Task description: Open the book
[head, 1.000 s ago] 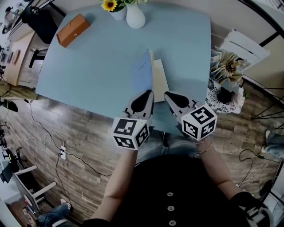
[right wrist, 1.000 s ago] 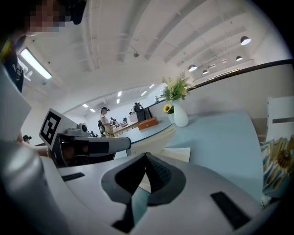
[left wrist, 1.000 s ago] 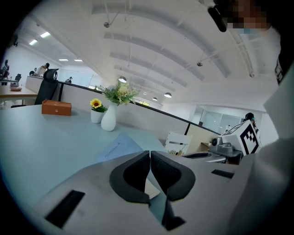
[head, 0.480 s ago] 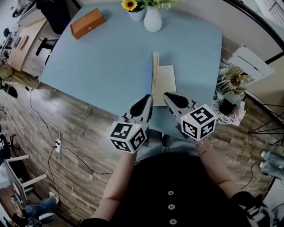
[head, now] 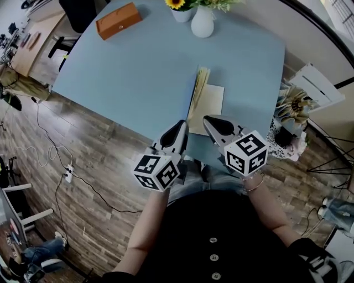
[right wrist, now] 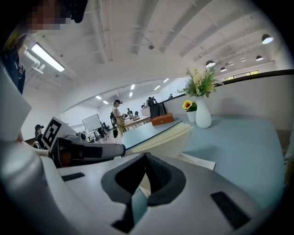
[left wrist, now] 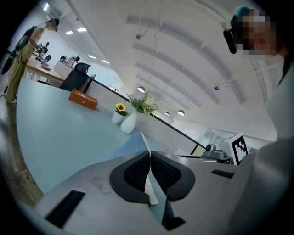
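Observation:
The book [head: 210,106] lies near the front edge of the light blue table [head: 138,72]. Its blue cover with a sheaf of pages [head: 197,91] stands almost on edge, and a cream page lies flat to its right. My left gripper [head: 181,124] is at the raised part's near corner. In the left gripper view the cover's thin edge [left wrist: 141,137] runs straight into the left gripper [left wrist: 149,158], which is shut on it. My right gripper [head: 212,119] is over the flat page's near end. In the right gripper view the right gripper [right wrist: 145,158] is shut in front of the tilted sheaf [right wrist: 161,135]. A cream sliver shows in the gap below its pads. Whether that sliver is pinched I cannot tell.
A white vase [head: 202,25] and a small sunflower pot [head: 178,8] stand at the table's far edge, with an orange box [head: 118,20] at the far left corner. A white rack with a paper flower [head: 293,105] stands just off the table's right side. Cables lie on the wooden floor.
The cover showed a broad blue face before and now stands nearly edge-on, swung further up. Both grippers have shifted a little to the left along the book's near end.

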Demonstrator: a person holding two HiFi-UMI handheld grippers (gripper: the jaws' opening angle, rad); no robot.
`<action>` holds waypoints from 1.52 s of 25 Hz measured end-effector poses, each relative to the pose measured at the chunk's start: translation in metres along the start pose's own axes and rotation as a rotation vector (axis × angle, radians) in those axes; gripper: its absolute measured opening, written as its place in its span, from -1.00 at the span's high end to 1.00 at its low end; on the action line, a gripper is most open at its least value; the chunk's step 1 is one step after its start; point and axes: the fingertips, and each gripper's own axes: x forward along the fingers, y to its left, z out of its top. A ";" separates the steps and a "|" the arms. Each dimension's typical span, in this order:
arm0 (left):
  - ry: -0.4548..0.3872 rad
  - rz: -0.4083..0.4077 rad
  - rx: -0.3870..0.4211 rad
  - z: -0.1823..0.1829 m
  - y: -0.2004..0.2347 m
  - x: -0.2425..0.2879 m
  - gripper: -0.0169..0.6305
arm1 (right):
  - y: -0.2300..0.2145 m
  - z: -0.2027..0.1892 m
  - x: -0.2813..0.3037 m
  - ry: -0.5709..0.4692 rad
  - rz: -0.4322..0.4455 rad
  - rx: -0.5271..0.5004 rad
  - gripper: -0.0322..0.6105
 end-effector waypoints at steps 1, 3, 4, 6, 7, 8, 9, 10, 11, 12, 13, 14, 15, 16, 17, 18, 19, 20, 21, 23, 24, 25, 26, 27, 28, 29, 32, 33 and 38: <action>0.000 -0.011 0.000 0.000 -0.002 0.001 0.90 | 0.002 -0.001 0.001 0.004 0.002 -0.001 0.89; 0.001 -0.036 0.000 0.000 -0.008 0.004 0.90 | 0.003 -0.002 0.001 0.008 0.000 -0.002 0.89; 0.002 -0.048 -0.002 0.000 -0.012 0.005 0.90 | 0.003 -0.002 0.001 0.008 -0.003 -0.002 0.89; 0.007 -0.074 -0.011 -0.002 -0.019 0.009 0.90 | 0.001 -0.002 0.000 0.009 -0.010 0.000 0.89; 0.010 -0.087 -0.017 -0.003 -0.023 0.011 0.90 | 0.000 -0.002 -0.001 0.009 -0.014 0.002 0.89; 0.013 -0.098 -0.022 -0.004 -0.026 0.011 0.90 | -0.001 -0.001 -0.002 0.010 -0.018 0.003 0.89; 0.014 -0.106 -0.025 -0.005 -0.029 0.011 0.90 | -0.001 -0.002 -0.002 0.010 -0.022 0.005 0.89; 0.013 -0.110 -0.030 -0.006 -0.031 0.010 0.90 | -0.001 -0.002 -0.003 0.012 -0.026 0.006 0.89; 0.009 -0.110 -0.037 -0.007 -0.031 0.008 0.90 | -0.002 -0.004 -0.004 0.014 -0.028 0.008 0.89; 0.005 -0.107 -0.046 -0.009 -0.030 0.007 0.90 | -0.002 -0.005 -0.005 0.017 -0.030 0.010 0.89; 0.000 -0.102 -0.055 -0.010 -0.028 0.005 0.90 | -0.003 -0.007 -0.005 0.020 -0.031 0.013 0.89; -0.004 -0.095 -0.062 -0.010 -0.026 0.003 0.90 | -0.003 -0.009 -0.005 0.022 -0.030 0.014 0.89; -0.009 -0.088 -0.068 -0.011 -0.023 0.001 0.90 | -0.003 -0.010 -0.005 0.025 -0.029 0.015 0.89; -0.015 -0.080 -0.075 -0.011 -0.020 -0.001 0.90 | -0.002 -0.011 -0.004 0.027 -0.027 0.015 0.89; -0.021 -0.071 -0.082 -0.010 -0.017 -0.004 0.90 | -0.001 -0.012 -0.003 0.029 -0.023 0.015 0.89; -0.028 -0.061 -0.090 -0.010 -0.014 -0.006 0.90 | 0.001 -0.012 -0.001 0.031 -0.019 0.014 0.89; -0.033 -0.051 -0.097 -0.010 -0.011 -0.009 0.90 | 0.003 -0.012 0.000 0.033 -0.012 0.013 0.89; -0.037 -0.040 -0.102 -0.010 -0.008 -0.012 0.90 | 0.005 -0.013 0.002 0.036 -0.006 0.011 0.89; -0.040 -0.030 -0.108 -0.010 -0.005 -0.014 0.90 | 0.007 -0.013 0.003 0.038 0.001 0.010 0.89; -0.048 -0.012 -0.122 -0.010 0.001 -0.018 0.90 | 0.010 -0.014 0.006 0.044 0.012 0.008 0.89; -0.054 -0.004 -0.127 -0.010 0.004 -0.020 0.90 | 0.012 -0.015 0.007 0.047 0.016 0.007 0.89; -0.060 0.005 -0.130 -0.009 0.008 -0.023 0.90 | 0.013 -0.015 0.009 0.050 0.020 0.006 0.89; -0.065 0.014 -0.131 -0.007 0.011 -0.025 0.90 | 0.015 -0.016 0.011 0.052 0.023 0.004 0.89; -0.070 0.023 -0.131 -0.006 0.014 -0.027 0.90 | 0.016 -0.016 0.012 0.054 0.028 0.002 0.89; -0.074 0.032 -0.130 -0.005 0.017 -0.029 0.90 | 0.018 -0.016 0.014 0.056 0.032 0.000 0.89; -0.078 0.041 -0.130 -0.004 0.021 -0.031 0.90 | 0.020 -0.016 0.015 0.058 0.037 -0.002 0.89; -0.078 0.071 -0.126 -0.002 0.031 -0.036 0.89 | 0.026 -0.015 0.020 0.066 0.053 -0.008 0.89; -0.073 0.085 -0.117 -0.002 0.034 -0.037 0.89 | 0.028 -0.015 0.022 0.068 0.059 -0.010 0.89; -0.051 0.157 -0.085 -0.001 0.054 -0.045 0.89 | 0.035 -0.019 0.030 0.086 0.080 -0.008 0.89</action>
